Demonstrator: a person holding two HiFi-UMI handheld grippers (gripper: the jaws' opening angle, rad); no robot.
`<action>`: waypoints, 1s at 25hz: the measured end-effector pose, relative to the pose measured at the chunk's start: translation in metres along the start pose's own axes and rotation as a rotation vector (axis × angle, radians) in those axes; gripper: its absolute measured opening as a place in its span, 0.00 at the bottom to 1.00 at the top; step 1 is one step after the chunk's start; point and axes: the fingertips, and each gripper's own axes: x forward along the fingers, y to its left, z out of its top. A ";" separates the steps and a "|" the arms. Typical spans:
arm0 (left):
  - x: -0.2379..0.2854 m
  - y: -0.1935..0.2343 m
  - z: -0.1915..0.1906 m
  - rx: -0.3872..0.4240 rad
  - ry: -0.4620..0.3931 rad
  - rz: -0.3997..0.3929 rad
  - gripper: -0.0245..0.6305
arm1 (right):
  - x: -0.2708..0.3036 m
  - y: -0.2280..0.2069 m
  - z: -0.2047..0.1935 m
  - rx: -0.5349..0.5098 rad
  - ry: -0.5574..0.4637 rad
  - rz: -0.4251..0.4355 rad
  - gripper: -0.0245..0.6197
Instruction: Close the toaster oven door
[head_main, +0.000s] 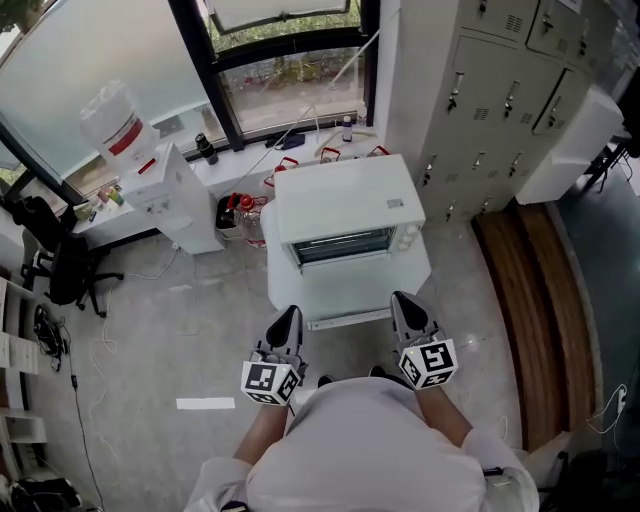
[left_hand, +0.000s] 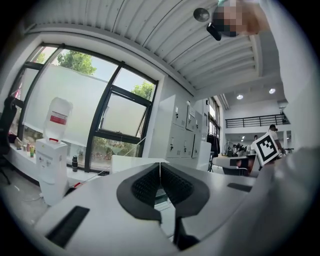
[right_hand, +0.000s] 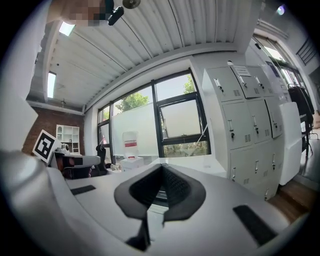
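Note:
A white toaster oven (head_main: 345, 195) stands on a white stand in front of me. Its door (head_main: 350, 285) hangs open, folded down flat towards me, and the dark opening (head_main: 343, 245) shows behind it. The door's handle bar (head_main: 348, 320) runs along the near edge. My left gripper (head_main: 290, 318) is just left of the handle's end, and my right gripper (head_main: 404, 305) is at the door's near right corner. Both point level at the oven. In the left gripper view the gripper (left_hand: 160, 165) has its pads together on nothing. The right gripper (right_hand: 161, 167) looks the same, with the oven's top (right_hand: 200, 164) beyond it.
A water dispenser (head_main: 165, 190) with a bottle on top stands left of the oven. Grey lockers (head_main: 500, 90) line the right wall, with a wooden strip (head_main: 535, 300) on the floor beside them. A black chair (head_main: 60, 265) is at the far left. A basket of bottles (head_main: 240, 212) sits by the oven.

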 end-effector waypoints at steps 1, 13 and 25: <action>0.004 -0.003 0.001 0.009 -0.001 0.006 0.07 | 0.000 -0.005 0.004 -0.008 -0.006 0.005 0.05; 0.015 -0.027 -0.009 0.045 0.018 0.022 0.07 | -0.006 -0.025 0.004 0.010 -0.011 0.053 0.05; 0.018 -0.040 -0.014 0.008 0.032 0.015 0.07 | -0.014 -0.029 0.003 0.227 -0.059 0.141 0.05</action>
